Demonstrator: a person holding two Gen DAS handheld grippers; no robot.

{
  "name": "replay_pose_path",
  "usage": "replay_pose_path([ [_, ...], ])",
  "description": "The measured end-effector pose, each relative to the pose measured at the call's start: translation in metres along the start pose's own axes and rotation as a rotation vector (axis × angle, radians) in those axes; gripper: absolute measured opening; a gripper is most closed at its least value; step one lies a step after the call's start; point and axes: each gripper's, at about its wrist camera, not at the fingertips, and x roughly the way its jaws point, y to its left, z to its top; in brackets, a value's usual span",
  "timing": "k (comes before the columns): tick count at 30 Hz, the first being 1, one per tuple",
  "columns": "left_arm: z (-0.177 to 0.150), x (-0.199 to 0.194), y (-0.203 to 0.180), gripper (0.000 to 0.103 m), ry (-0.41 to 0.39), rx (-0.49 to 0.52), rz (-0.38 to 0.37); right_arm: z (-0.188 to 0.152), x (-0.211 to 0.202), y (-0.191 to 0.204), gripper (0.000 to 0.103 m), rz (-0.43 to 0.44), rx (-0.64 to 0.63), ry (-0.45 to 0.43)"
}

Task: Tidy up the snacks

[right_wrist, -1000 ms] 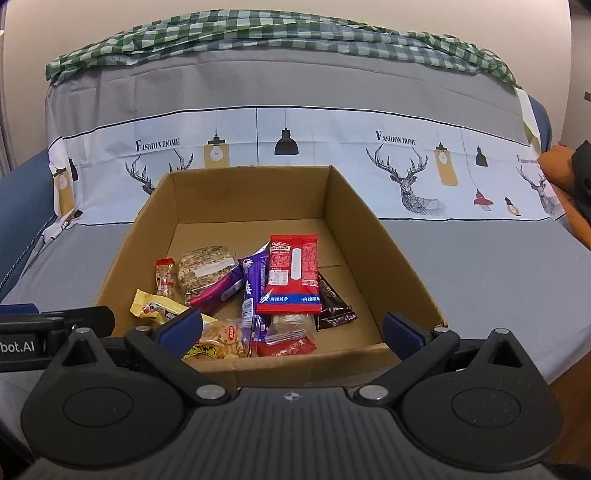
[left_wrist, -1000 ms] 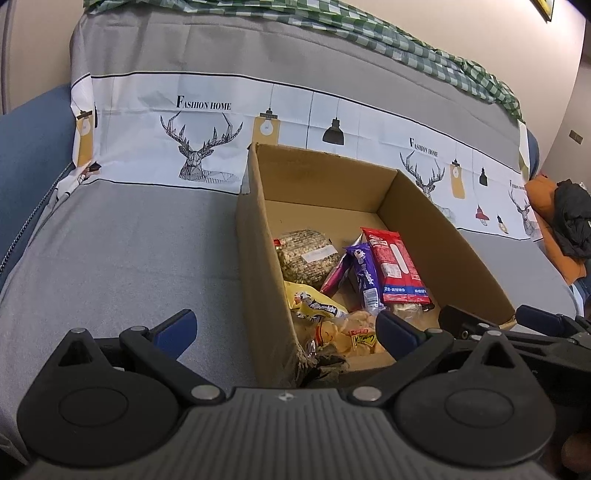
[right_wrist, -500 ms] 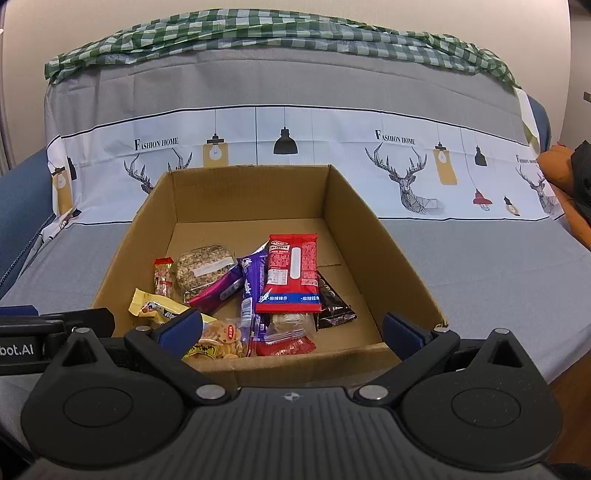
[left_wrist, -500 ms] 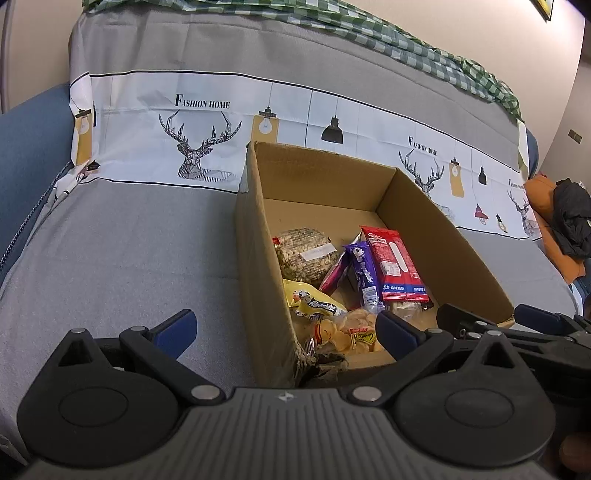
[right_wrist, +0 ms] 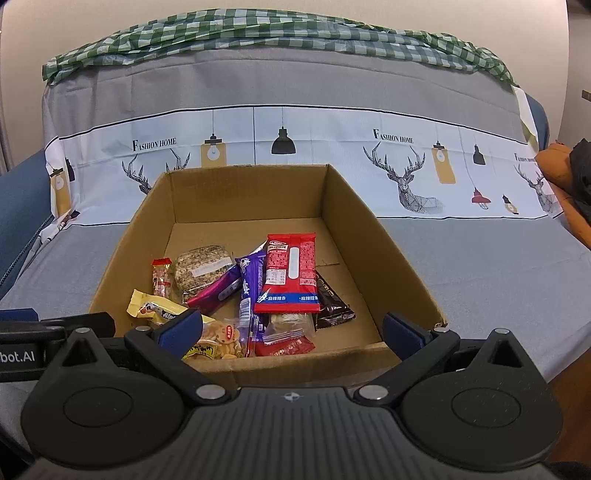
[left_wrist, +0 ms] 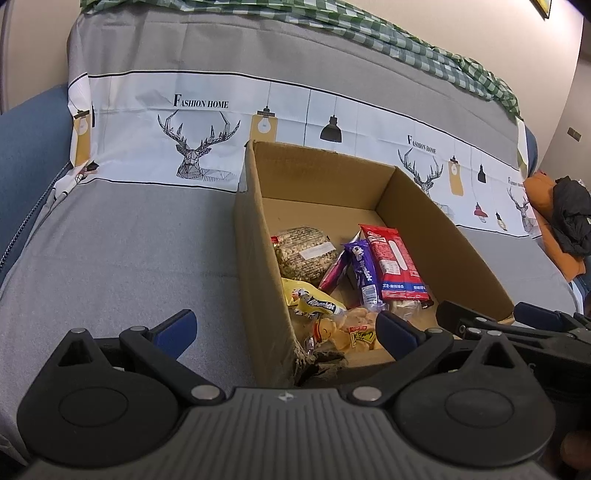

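An open cardboard box (right_wrist: 391,243) (left_wrist: 255,258) sits on a grey sofa cover. Inside lie several snacks: a red packet (right_wrist: 290,271) (left_wrist: 391,267), a purple bar (right_wrist: 251,291) (left_wrist: 364,271), a grain cake (right_wrist: 201,267) (left_wrist: 304,253), a yellow packet (right_wrist: 153,308) (left_wrist: 314,302), a dark brown packet (right_wrist: 332,302) and a clear bag of crackers (right_wrist: 221,339). My left gripper (left_wrist: 284,330) is open and empty at the box's near left corner. My right gripper (right_wrist: 291,328) is open and empty at the box's near wall.
The sofa back carries a white printed band with deer (right_wrist: 406,177) and a green checked cloth (right_wrist: 258,33) on top. An orange cushion with a dark garment (left_wrist: 565,221) lies at the right. A blue armrest (left_wrist: 26,136) stands at the left.
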Motion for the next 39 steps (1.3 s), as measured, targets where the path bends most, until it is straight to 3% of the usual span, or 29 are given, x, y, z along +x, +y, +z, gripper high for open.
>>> replay_pose_path([
  [39,-0.0005,-0.0004,-0.0033,0.103,-0.011,0.003,-0.025,0.0014,0.0016,0.0006,0.102,-0.006,0.004,0.002],
])
